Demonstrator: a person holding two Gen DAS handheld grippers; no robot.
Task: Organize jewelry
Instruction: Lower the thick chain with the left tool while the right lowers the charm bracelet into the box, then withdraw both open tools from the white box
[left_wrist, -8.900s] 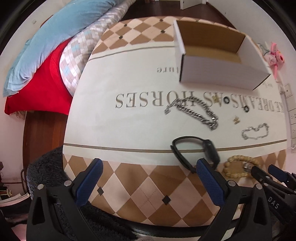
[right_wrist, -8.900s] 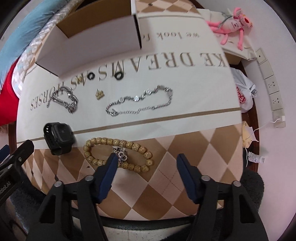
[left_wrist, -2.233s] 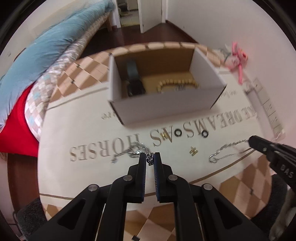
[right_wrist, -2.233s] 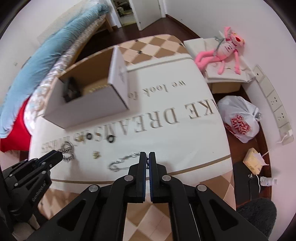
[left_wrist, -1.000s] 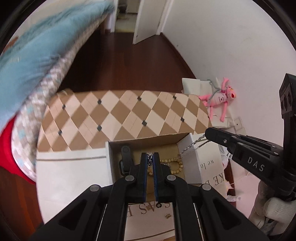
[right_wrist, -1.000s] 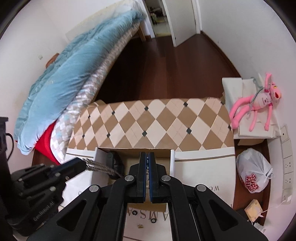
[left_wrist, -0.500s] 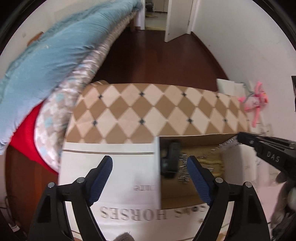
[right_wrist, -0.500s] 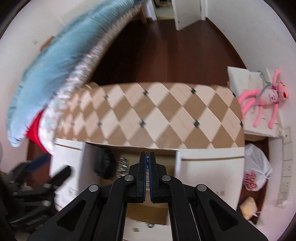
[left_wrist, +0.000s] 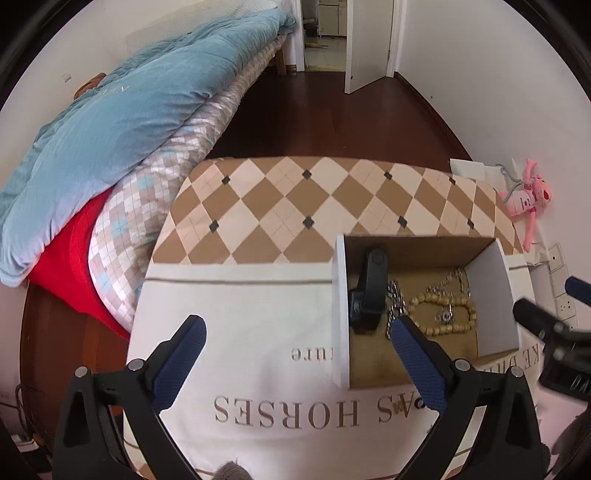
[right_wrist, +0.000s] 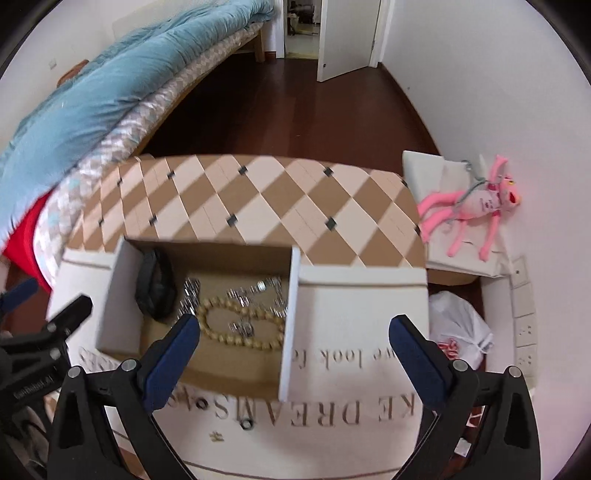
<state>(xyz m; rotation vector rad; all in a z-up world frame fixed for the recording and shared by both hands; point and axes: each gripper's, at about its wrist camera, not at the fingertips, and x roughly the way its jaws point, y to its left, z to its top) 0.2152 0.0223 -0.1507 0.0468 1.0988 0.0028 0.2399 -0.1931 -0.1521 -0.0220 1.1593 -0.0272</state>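
An open white cardboard box (left_wrist: 340, 310) (right_wrist: 291, 317) stands on the printed tablecloth. In it lie a black smartwatch (left_wrist: 371, 291) (right_wrist: 155, 286), a thick silver chain (left_wrist: 397, 304) (right_wrist: 190, 291), a wooden bead bracelet (left_wrist: 443, 317) (right_wrist: 236, 326) and a thin silver chain (left_wrist: 456, 282) (right_wrist: 258, 291). My left gripper (left_wrist: 295, 354) is open and empty, above the cloth left of the box. My right gripper (right_wrist: 295, 349) is open and empty over the box's right wall. Two black rings (right_wrist: 245, 424) and a small gold charm (right_wrist: 216, 436) lie on the cloth in front of the box.
A bed with a blue quilt (left_wrist: 122, 99) and a red cover (left_wrist: 74, 258) borders the table's left side. A pink plush toy (right_wrist: 476, 206) and a white plastic bag (right_wrist: 458, 328) lie at the right by the wall.
Both grippers opened and let go of their silver chains, which now lie in the box. Both grippers have drawn back from above the box.
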